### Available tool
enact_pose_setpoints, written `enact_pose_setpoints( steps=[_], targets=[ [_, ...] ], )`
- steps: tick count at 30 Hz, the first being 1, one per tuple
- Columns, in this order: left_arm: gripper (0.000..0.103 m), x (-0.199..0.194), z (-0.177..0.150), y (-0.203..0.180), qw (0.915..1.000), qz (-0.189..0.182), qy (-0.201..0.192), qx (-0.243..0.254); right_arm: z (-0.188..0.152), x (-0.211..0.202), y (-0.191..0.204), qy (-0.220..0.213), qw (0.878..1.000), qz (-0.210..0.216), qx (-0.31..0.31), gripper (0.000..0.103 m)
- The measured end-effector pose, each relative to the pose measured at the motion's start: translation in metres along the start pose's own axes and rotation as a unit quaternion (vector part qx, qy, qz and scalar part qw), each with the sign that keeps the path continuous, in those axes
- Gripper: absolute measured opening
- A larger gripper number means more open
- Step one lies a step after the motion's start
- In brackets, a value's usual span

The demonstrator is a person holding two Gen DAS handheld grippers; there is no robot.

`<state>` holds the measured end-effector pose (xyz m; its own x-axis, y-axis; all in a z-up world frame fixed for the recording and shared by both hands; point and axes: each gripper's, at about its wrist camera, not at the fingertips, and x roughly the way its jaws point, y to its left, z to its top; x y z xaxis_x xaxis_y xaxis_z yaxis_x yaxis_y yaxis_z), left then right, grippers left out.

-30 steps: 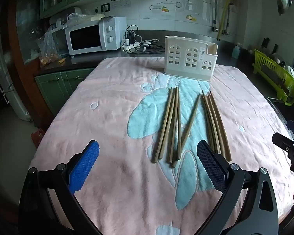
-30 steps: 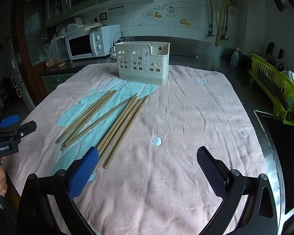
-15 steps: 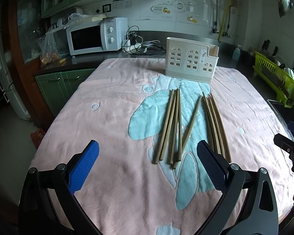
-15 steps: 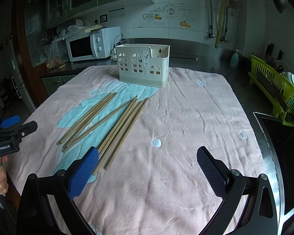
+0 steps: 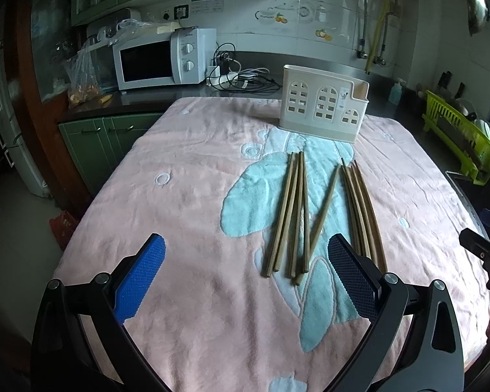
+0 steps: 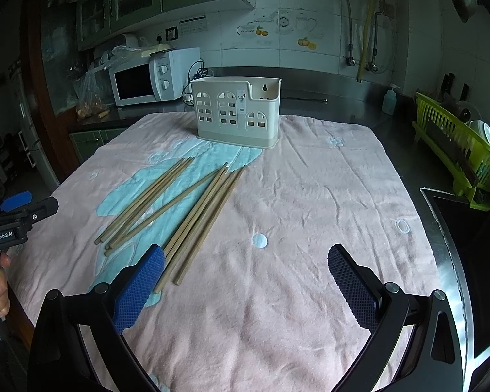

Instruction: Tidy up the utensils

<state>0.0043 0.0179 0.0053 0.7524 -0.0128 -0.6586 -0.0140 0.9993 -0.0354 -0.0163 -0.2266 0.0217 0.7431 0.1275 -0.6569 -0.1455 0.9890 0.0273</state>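
Chopsticks (image 5: 323,215) lie loose at 6 o'clock of utensil holder (image 5: 323,106); left hand-held gripper (image 5: 245,277) and right hand-held gripper (image 6: 245,281) both spread wide, empty.

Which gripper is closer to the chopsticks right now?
Right, narrowly. The right gripper has its left finger over the chopsticks' near ends; the left gripper sits just short of them, left of the pile.

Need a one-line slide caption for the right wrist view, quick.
Open right claw above pink towel; wooden chopsticks lie loose before the empty-looking cream utensil holder.
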Motion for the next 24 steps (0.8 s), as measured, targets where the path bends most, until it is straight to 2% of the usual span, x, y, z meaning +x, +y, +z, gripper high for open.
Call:
enact_pose_setpoints(
  steps=[16,20,24],
  targets=[
    [0.098,0.017,0.002,0.017,0.9997,-0.013,0.014,-0.013,0.000,0.003,0.001,0.000,1.000,0.002,0.001,0.097],
    [0.097,0.026,0.003,0.027,0.9998,0.000,0.021,-0.008,-0.001,0.004,0.001,0.000,1.000,0.003,0.000,0.097],
    [0.097,0.039,0.002,0.029,0.9995,-0.002,0.030,0.008,-0.001,0.006,0.002,0.003,1.000,0.005,0.001,0.097]
  ],
)
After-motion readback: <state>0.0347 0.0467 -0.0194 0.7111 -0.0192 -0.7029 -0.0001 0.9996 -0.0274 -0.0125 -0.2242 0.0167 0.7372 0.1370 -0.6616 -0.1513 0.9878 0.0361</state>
